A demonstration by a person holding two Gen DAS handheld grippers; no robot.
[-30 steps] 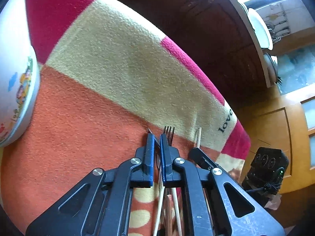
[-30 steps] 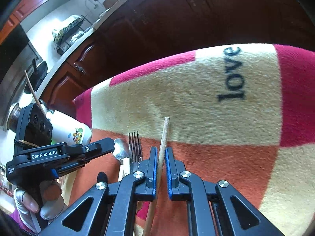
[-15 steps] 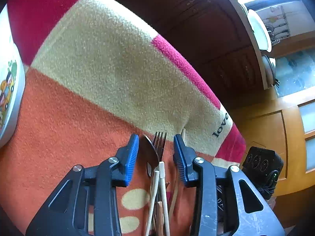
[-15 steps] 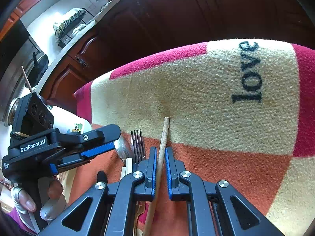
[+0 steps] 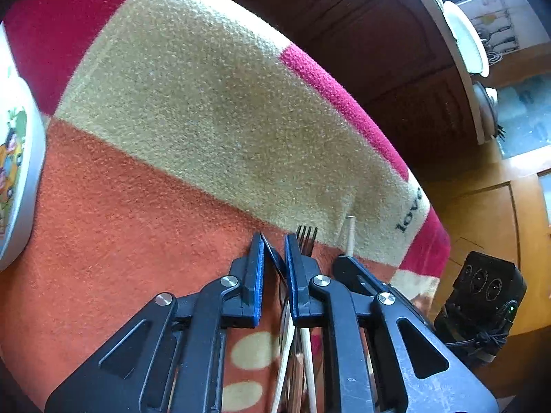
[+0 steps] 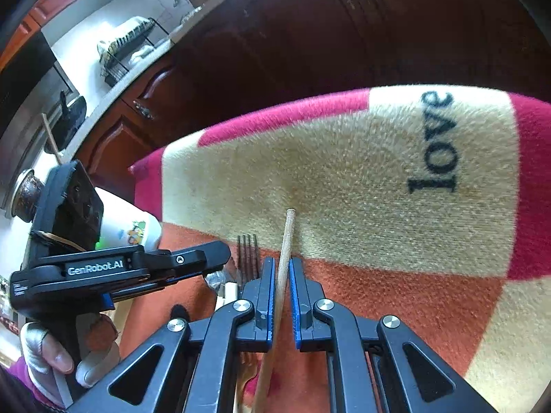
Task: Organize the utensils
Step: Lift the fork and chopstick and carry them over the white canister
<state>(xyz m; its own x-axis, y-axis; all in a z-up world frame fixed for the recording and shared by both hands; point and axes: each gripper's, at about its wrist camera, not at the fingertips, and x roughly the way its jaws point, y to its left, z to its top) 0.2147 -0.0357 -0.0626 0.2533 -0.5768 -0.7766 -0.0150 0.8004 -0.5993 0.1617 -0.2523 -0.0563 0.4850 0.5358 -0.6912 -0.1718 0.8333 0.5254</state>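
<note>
Utensils lie side by side on a striped fleece blanket (image 5: 193, 110). My left gripper (image 5: 273, 241) is shut on a metal spoon (image 5: 275, 260), whose bowl stands on edge between the blue pads. A fork (image 5: 306, 237) lies just right of it, with white handles (image 5: 306, 361) below. My right gripper (image 6: 282, 265) is shut around a wooden stick (image 6: 286, 241) that points away over the cream stripe. The fork (image 6: 248, 251) and the left gripper (image 6: 193, 261) show at its left. The stick's tip (image 5: 350, 234) shows in the left wrist view.
A white bowl (image 5: 20, 158) with a cartoon print stands at the blanket's left edge; it also shows in the right wrist view (image 6: 127, 223). Dark wooden cabinets (image 6: 310, 34) lie beyond the blanket's far edge. The word "love" (image 6: 434, 144) is printed at the right.
My left gripper opened wide over the spoon and fork half a second ago, then shut again on the spoon. My right gripper stayed on the stick, its pads slightly wider apart now.
</note>
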